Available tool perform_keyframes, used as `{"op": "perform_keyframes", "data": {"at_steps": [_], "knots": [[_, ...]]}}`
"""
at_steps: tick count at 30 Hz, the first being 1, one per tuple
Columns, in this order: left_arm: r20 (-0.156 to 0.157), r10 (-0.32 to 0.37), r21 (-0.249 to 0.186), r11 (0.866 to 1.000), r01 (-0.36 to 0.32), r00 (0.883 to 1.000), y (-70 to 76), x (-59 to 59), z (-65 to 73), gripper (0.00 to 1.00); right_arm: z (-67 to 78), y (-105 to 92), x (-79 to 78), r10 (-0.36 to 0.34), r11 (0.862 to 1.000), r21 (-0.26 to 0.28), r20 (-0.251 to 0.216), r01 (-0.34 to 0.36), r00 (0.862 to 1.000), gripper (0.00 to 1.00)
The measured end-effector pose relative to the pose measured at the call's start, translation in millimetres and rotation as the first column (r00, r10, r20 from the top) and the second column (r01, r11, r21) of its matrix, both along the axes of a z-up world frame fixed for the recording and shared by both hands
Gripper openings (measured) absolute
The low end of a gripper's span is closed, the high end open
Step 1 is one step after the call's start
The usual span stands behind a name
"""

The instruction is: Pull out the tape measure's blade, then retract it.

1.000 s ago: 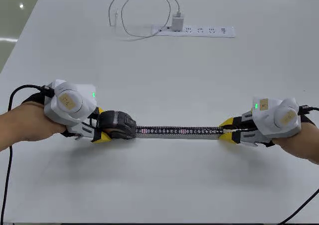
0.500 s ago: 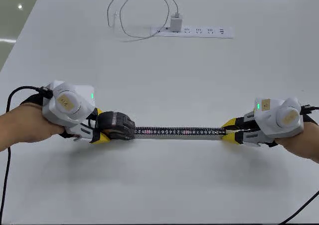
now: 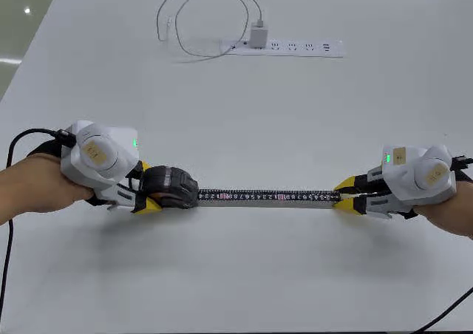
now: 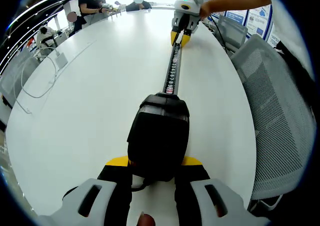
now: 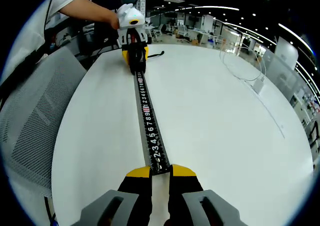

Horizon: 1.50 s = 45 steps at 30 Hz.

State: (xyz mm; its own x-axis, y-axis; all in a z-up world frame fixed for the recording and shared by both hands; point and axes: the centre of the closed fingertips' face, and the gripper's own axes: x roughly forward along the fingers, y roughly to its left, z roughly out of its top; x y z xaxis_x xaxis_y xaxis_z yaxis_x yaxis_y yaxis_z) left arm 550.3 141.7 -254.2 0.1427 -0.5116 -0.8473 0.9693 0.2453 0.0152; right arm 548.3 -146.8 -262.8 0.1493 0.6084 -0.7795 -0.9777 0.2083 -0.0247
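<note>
Tape measure (image 3: 170,187) sits in my left gripper (image 3: 151,188); blade (image 3: 266,196) runs right along the table (image 3: 244,275) to my right gripper (image 3: 345,194). Power strip (image 3: 284,47) lies well behind.

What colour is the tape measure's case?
Black. The case shows best in the left gripper view.

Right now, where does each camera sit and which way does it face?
Head view: on the headset, looking down at table; hands, left gripper, right gripper show.
Left gripper view: on left gripper, facing along blade toward right gripper; own jaws grip case.
Right gripper view: on right gripper, facing left gripper; own jaws pinch blade.
Shared: the blade.
</note>
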Motion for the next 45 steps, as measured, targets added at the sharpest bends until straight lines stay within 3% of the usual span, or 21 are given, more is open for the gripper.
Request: {"op": "perform_keyframes", "data": {"at_steps": [13,34,45], "knots": [[0.006,0.001,0.005,1.0,-0.001,1.0,-0.2,0.3,0.1,0.28,-0.4,-2.5,-0.3,-0.006,1.0,-0.003,-0.02,0.006,1.0,0.08],[0.009,0.035,-0.015,0.999,-0.035,0.999,-2.6,0.3,1.8,0.29,-1.9,-1.9,0.4,0.05,0.994,-0.092,-0.027,-0.052,0.998,0.1],[0.006,0.044,-0.025,0.999,-0.044,0.999,-3.1,0.7,1.9,0.29,-2.2,-2.7,1.2,0.07,0.991,-0.111,-0.017,-0.072,0.997,0.11]]}}
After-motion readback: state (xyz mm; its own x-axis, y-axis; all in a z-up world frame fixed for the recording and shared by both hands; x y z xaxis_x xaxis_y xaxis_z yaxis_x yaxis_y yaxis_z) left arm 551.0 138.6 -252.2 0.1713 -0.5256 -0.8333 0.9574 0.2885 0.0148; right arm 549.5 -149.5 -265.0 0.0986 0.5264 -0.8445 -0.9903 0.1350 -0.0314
